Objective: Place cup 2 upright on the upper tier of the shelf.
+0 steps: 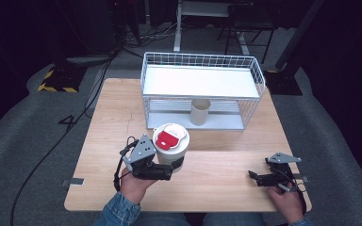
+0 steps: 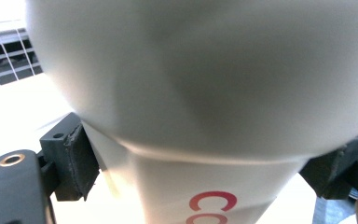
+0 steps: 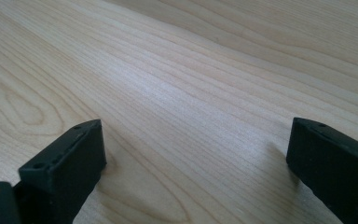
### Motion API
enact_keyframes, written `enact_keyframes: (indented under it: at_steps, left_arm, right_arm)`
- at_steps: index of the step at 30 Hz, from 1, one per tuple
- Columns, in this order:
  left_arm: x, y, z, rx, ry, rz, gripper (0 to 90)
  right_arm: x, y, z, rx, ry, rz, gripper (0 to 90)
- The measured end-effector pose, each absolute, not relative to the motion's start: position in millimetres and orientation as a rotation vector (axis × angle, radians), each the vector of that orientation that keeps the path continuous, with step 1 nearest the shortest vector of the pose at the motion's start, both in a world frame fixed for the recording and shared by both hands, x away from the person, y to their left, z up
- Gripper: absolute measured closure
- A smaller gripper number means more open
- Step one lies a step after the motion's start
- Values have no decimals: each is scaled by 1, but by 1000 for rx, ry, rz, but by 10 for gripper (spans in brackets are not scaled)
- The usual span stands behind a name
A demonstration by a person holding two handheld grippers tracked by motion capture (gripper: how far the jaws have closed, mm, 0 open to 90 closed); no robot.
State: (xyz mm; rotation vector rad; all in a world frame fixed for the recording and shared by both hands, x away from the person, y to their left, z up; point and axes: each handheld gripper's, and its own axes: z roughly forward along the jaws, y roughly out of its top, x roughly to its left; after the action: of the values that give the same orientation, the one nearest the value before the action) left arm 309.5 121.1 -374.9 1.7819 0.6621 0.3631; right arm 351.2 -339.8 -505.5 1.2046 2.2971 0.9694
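A white paper cup point(image 1: 171, 149) with a white lid bearing a red tab is held just above the wooden table point(image 1: 217, 179). My left gripper point(image 1: 173, 165) is shut on its lower wall, coming in from the left. In the left gripper view the cup point(image 2: 205, 93) looms close with part of some red lettering showing, and the pads point(image 2: 81, 158) press its sides near my left gripper point(image 2: 205, 172). My right gripper point(image 1: 253, 176) rests low at the table's right front, open, with nothing between its jaws. The right gripper view has my right gripper point(image 3: 196, 163) over bare wood.
A white wire rack point(image 1: 202, 89) with two levels stands at the back of the table. A beige cup point(image 1: 200, 111) stands upright on its lower level. Cables run over the grey floor to the left.
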Motion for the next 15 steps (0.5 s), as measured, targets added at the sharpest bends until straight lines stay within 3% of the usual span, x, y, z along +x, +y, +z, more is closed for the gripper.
enact_keyframes:
  at_steps: [15]
  left_arm:
    - [336, 123, -347, 1760, 658, 386, 140]
  right_arm:
    - [351, -340, -506, 1206, 2296, 969, 46]
